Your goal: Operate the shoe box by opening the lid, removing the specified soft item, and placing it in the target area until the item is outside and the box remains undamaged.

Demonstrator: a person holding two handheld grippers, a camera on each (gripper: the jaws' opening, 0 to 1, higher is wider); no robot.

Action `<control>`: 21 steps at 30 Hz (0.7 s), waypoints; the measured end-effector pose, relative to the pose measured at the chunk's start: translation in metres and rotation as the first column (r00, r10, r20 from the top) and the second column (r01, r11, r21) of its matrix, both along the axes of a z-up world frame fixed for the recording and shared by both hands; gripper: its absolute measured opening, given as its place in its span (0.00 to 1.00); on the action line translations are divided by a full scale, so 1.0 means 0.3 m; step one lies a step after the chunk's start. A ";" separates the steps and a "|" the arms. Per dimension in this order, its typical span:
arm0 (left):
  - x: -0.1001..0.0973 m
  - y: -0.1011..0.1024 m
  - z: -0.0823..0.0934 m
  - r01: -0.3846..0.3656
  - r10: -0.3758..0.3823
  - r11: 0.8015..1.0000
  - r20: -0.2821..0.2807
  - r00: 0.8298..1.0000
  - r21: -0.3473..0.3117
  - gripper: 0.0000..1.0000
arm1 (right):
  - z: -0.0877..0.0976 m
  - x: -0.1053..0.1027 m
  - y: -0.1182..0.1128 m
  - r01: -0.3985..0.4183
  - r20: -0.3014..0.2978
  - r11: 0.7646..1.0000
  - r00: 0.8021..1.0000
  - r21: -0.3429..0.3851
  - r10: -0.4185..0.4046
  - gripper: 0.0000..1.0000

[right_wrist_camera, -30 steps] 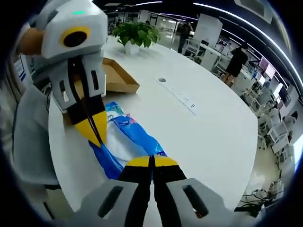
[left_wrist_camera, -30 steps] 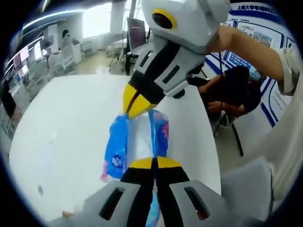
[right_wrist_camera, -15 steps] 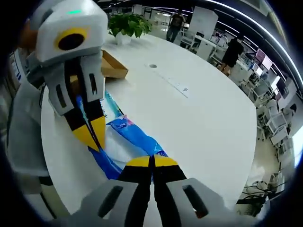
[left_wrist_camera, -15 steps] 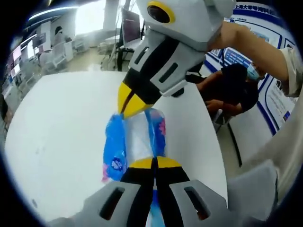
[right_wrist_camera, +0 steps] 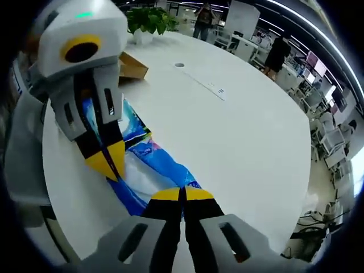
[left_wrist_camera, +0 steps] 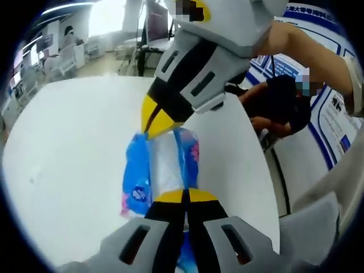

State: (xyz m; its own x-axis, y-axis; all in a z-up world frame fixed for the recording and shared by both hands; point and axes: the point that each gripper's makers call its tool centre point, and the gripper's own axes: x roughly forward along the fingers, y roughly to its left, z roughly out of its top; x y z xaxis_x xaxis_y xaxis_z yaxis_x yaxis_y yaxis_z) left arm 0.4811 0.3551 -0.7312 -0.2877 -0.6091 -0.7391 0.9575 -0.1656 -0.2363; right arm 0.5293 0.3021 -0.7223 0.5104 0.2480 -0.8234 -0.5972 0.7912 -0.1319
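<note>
The round white tabletop [right_wrist_camera: 244,125] spreads under my hands, with the brown cardboard shoe box [right_wrist_camera: 132,64] at its far edge. The blue-and-white soft plastic pack [left_wrist_camera: 165,170] is stretched lengthwise between my tools: my left hand-held gripper [left_wrist_camera: 185,196] pinches its near end, my right hand-held gripper [right_wrist_camera: 182,193] the opposite end.

Setting: open-plan office. Large white oval counter [right_wrist_camera: 244,131] with inset cable ports; potted plant [right_wrist_camera: 147,20] at its far end. Rows of desks with chairs [right_wrist_camera: 327,148] and monitors alongside, people standing among them. Ceiling strip lights. Blue-and-white wall posters [left_wrist_camera: 335,114].
</note>
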 end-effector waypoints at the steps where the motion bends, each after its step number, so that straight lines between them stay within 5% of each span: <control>1: 0.000 -0.001 -0.007 0.000 0.000 1.000 -0.003 1.000 0.001 0.00 | -0.007 -0.002 -0.001 -0.001 -0.002 1.000 1.000 -0.002 0.001 0.00; 21: -0.003 -0.007 -0.046 -0.024 0.024 1.000 -0.025 0.999 0.005 0.00 | -0.064 0.009 -0.010 0.023 -0.016 1.000 1.000 0.003 -0.023 0.00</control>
